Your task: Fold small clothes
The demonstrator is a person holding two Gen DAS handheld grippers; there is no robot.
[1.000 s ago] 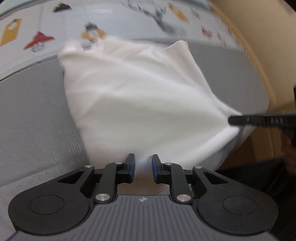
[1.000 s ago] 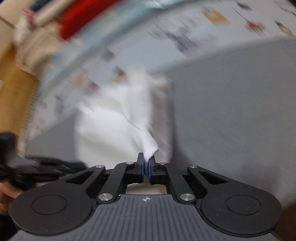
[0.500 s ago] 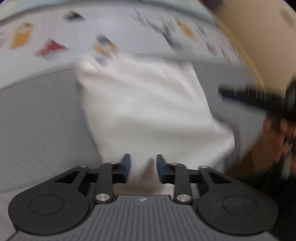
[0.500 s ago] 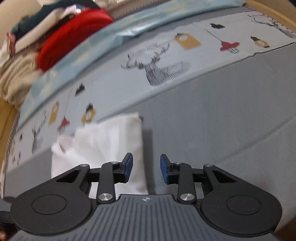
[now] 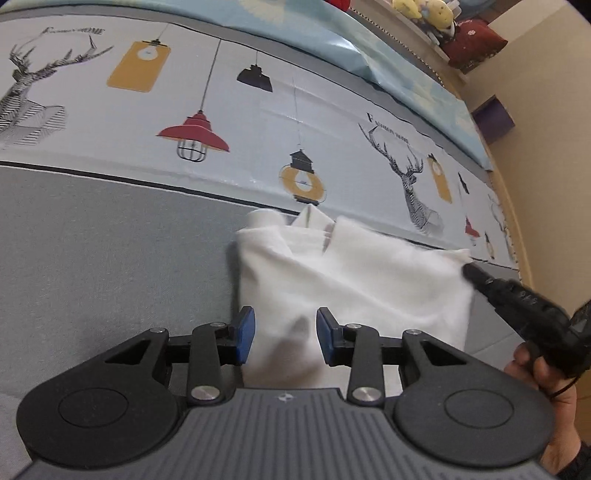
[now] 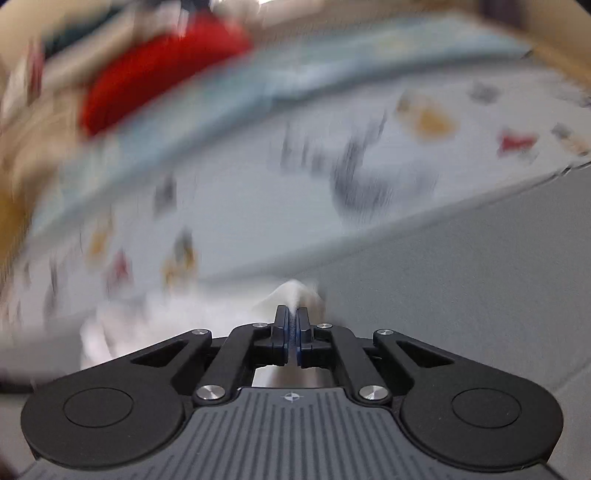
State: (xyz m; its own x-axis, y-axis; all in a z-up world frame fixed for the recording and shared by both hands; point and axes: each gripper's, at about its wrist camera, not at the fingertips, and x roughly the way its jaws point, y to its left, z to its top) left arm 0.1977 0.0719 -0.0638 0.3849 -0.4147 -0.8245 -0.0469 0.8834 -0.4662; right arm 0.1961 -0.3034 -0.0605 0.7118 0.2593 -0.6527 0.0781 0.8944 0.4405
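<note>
A small white garment (image 5: 351, 280) lies on the grey part of the bed (image 5: 110, 240), its collar at the far side. My left gripper (image 5: 285, 328) is open, its blue pads (image 5: 245, 332) standing either side of the garment's near edge without pressing on it. From the right, my right gripper (image 5: 468, 268) reaches in, held by a hand (image 5: 543, 373), and pinches the garment's far right corner. The right wrist view is blurred; it shows my right gripper (image 6: 293, 317) shut, with a white fold of the garment (image 6: 293, 293) sticking out above its tips.
Beyond the garment runs a pale sheet printed with lamps and deer (image 5: 295, 110), then a light blue cover (image 5: 332, 29). Red cloth (image 6: 159, 74) and other clothes are piled at the far end. The bed's wooden edge (image 5: 517, 229) and a beige wall bound the right.
The left jaws widened and the gripper drew back, so more of the bed shows. The right gripper let go of one corner, opened, then shut on another corner.
</note>
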